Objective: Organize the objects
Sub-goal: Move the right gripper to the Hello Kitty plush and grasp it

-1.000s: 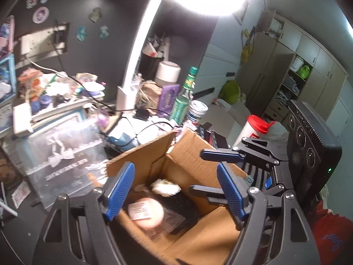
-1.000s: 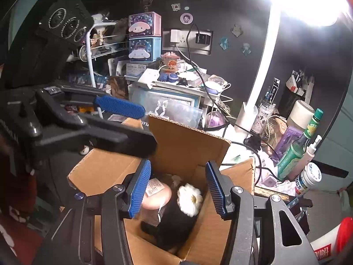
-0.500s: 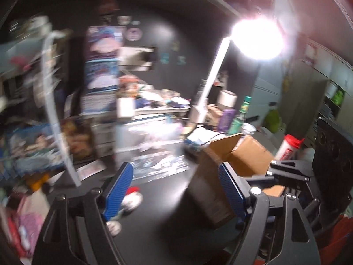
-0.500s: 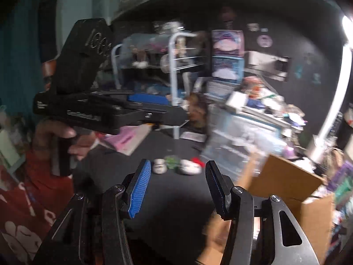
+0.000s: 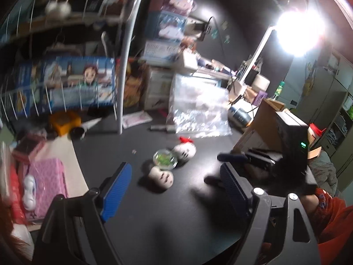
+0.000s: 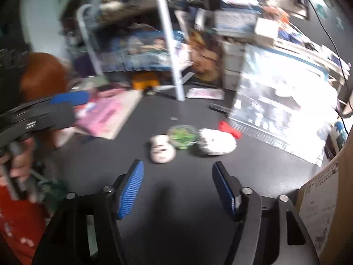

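Note:
Three small objects lie together on the black desk: a pale round face toy, a clear ball with green inside, and a white plush with a red bow. My left gripper is open and empty, just short of them. My right gripper is open and empty, near them too; it shows in the left wrist view. The cardboard box stands to the right.
A clear plastic bag lies behind the toys. A white wire rack post stands on the desk with boxes behind it. A pink packet lies at the left. A bright lamp shines at the right.
Both grippers have swung left, away from above the cardboard box, and now point at the small toys on the desk. Both stay open and empty.

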